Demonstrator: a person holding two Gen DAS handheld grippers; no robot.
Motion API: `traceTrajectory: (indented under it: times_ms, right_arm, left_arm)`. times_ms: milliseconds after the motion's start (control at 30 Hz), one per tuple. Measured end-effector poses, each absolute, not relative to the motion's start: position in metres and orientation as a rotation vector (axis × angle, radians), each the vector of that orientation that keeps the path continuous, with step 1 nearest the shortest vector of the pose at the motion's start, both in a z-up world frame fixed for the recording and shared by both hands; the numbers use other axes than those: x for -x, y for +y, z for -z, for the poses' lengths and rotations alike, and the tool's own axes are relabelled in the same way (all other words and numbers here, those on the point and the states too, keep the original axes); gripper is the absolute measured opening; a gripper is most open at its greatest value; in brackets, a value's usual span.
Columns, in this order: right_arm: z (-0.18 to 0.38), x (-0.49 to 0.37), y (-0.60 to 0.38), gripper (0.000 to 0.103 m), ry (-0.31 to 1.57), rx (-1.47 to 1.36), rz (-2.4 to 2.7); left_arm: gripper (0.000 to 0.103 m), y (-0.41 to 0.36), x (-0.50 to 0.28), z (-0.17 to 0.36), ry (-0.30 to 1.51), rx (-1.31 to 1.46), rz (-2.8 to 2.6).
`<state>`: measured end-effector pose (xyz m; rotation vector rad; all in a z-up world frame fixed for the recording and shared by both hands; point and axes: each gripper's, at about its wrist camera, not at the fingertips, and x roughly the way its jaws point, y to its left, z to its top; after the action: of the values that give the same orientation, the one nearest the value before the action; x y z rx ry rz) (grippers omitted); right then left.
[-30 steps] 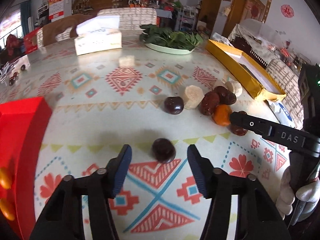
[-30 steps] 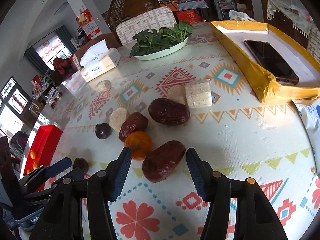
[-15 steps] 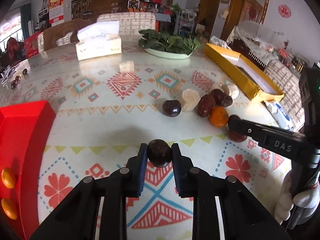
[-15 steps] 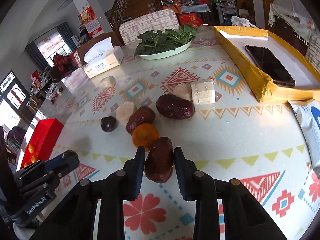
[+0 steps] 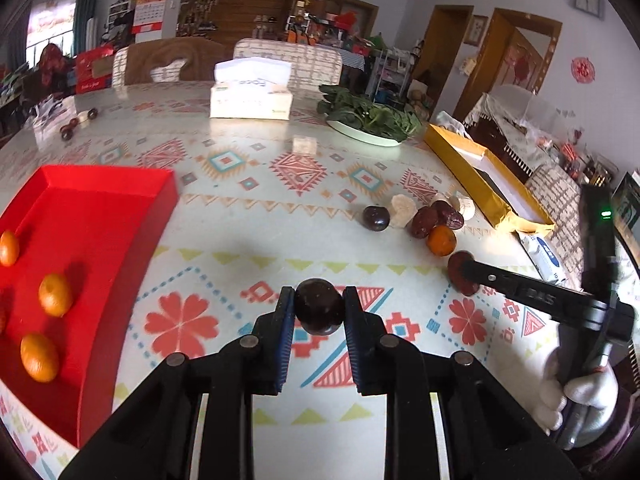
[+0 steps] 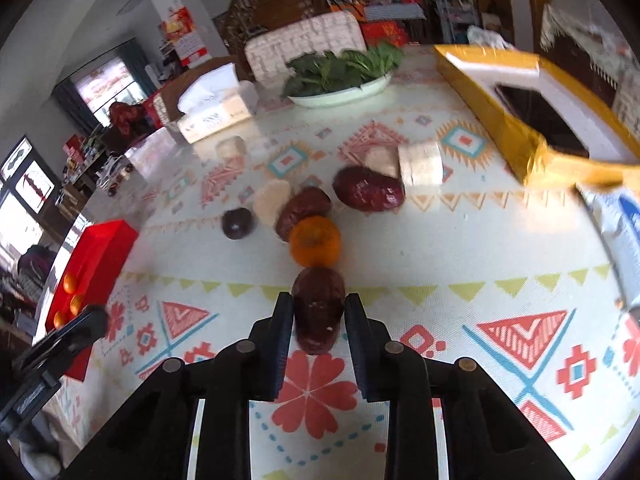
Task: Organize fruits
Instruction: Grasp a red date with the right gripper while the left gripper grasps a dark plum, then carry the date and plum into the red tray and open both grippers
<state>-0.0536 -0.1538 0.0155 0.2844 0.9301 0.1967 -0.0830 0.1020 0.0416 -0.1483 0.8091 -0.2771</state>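
Fruits: round glossy dark plum clenched in left tool, wrinkled red date in right tool

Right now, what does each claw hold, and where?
Left claw: round dark fruit, pinched at its sides. Right claw: red date, pinched across its near half.

Bench: cream cover with geometric pattern of red flowers, coral diamonds, teal squares, yellow triangles. Tray: bright red; fruits inside orange. Round fruit: near-black purple. Date: dark reddish-brown. Box: golden yellow, white inside. Leafy greens: dark green, on pale plate.
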Motion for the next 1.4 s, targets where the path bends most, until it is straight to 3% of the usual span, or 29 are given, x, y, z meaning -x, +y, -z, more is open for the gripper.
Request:
traceTrajectory:
  times_ms: [300, 567, 933, 1400]
  right_arm:
    - [-0.013, 0.053, -0.146, 0.031, 0.923, -0.254, -0.165]
    - [-0.044, 0.065, -0.119, 0.031, 0.88, -0.238, -0.262]
    - [-0.084, 0.048, 0.02, 0.031, 0.9, -0.193, -0.614]
    - [-0.046, 0.027, 0.172, 0.031, 0.997, -0.002, -0.745]
  left_arm:
    - [0.023, 0.126, 0.096, -0.041, 0.795, 0.198, 0.253]
    - [0.023, 0.167, 0.097, -0.049, 0.763, 0.246, 0.201]
    - [0.023, 0.26, 0.079, -0.077, 0.716, 0.217, 0.013]
    - [0.023, 0.339, 0.041, -0.042, 0.81, 0.275, -0.093]
